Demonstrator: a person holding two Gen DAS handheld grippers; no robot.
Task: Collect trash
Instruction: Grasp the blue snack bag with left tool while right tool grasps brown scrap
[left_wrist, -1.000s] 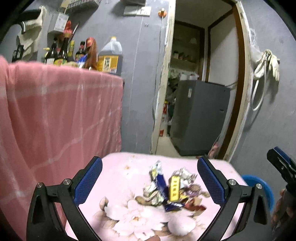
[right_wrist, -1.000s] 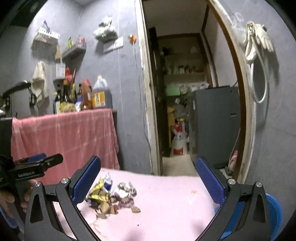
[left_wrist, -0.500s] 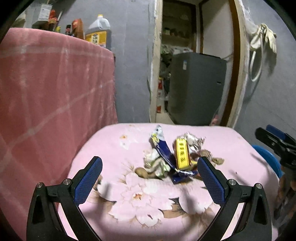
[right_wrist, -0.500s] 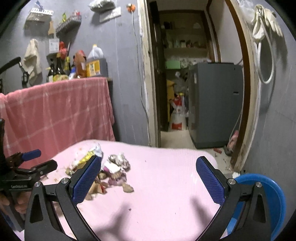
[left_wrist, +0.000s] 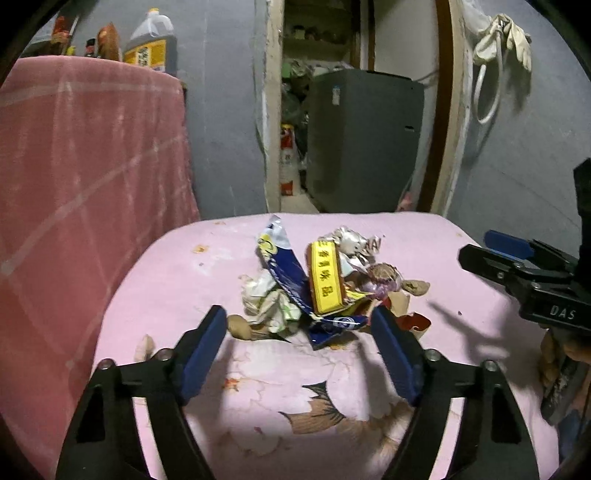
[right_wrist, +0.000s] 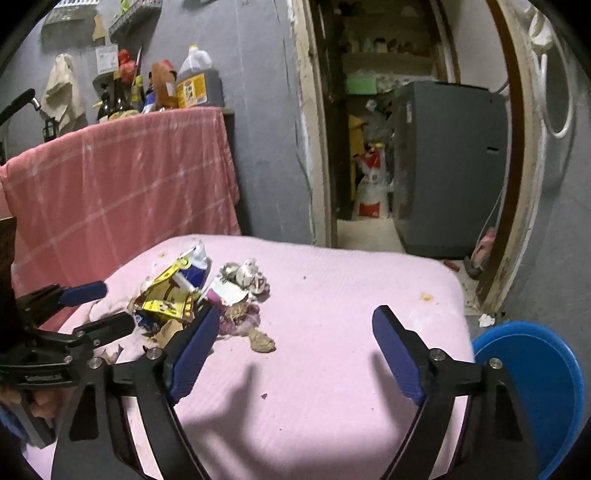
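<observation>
Left wrist view: left hand-held gripper (left_wrist: 299, 332) closing, jaws apart, near edge of trash pile (left_wrist: 317, 284) between them on pink desk (left_wrist: 177, 280). Right hand-held gripper (right_wrist: 295, 334) closing, apart over bare cloth.

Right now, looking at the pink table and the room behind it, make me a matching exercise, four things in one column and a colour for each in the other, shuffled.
Things:
1. long packet label in the trash pile
2. bin beside the table
3. cloth draped over the counter
4. appliance in the doorway

Colours:
A. grey
B. yellow
C. pinkish red
D. blue

Pairs: 1-B, 2-D, 3-C, 4-A
</observation>
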